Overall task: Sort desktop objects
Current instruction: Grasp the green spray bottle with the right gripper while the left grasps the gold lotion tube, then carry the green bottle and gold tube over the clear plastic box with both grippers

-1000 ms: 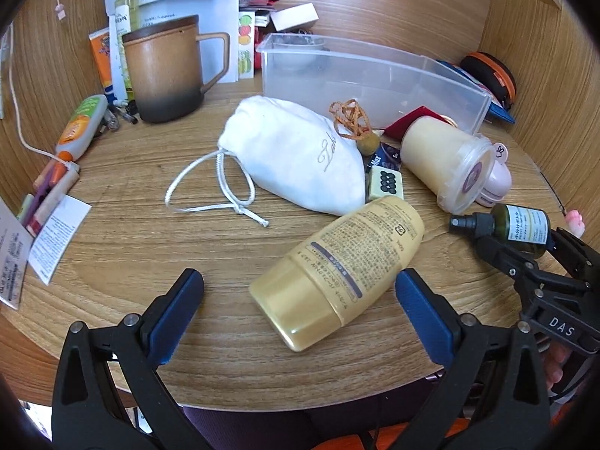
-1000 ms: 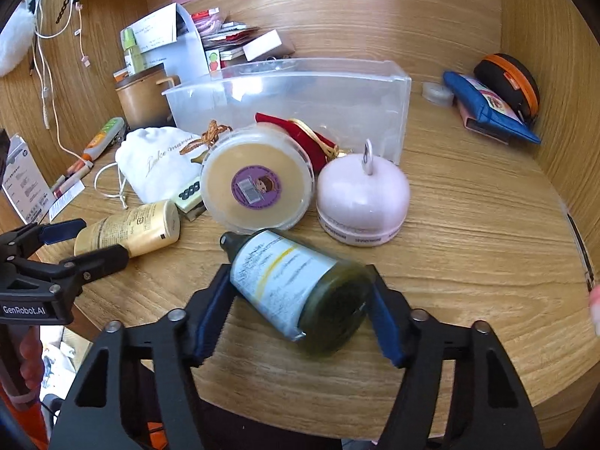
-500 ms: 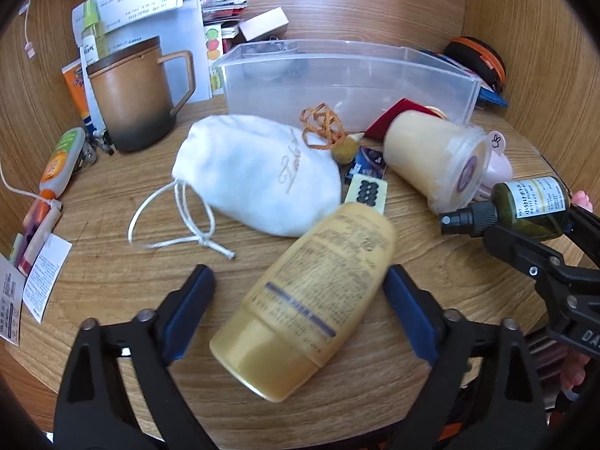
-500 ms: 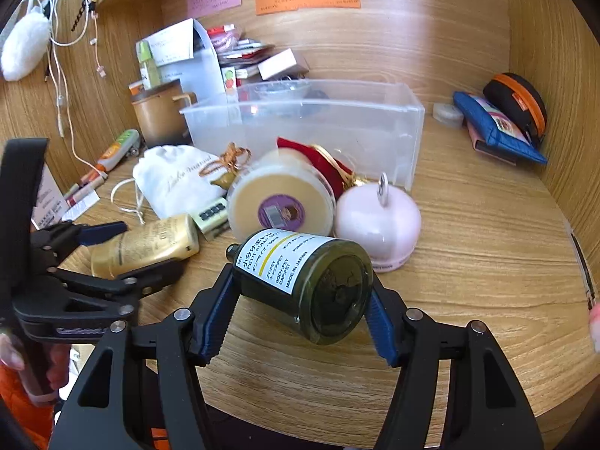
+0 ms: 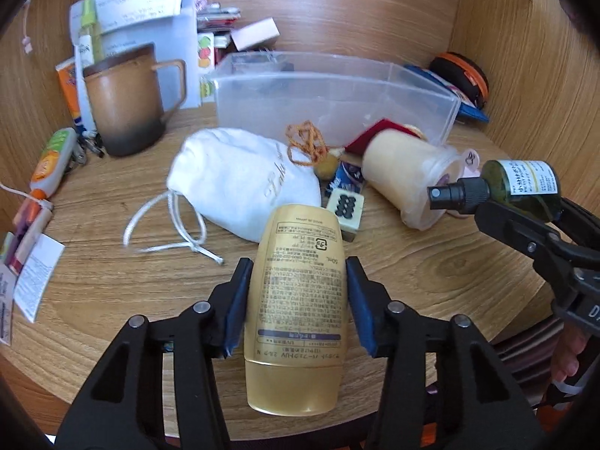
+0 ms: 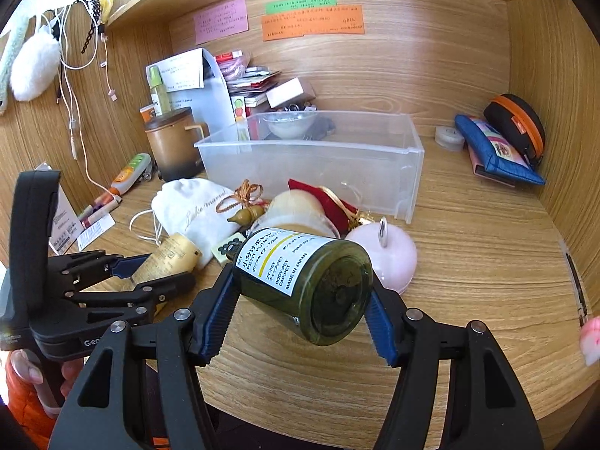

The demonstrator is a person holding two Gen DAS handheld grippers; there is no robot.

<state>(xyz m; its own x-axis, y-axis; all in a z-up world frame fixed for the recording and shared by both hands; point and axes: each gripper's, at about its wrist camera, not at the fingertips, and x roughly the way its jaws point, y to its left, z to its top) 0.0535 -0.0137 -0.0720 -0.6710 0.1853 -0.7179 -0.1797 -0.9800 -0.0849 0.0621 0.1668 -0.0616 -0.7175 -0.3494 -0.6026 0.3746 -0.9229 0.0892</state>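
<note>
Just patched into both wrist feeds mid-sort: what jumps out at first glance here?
Each gripper has a bottle: the left gripper is closing its jaws around a gold plastic lotion bottle lying near the desk's front edge, and the right gripper holds a dark green spray bottle with a white label above the wood. Behind them a clear plastic bin stands at the back, with a white drawstring pouch lying in front of it.
</note>
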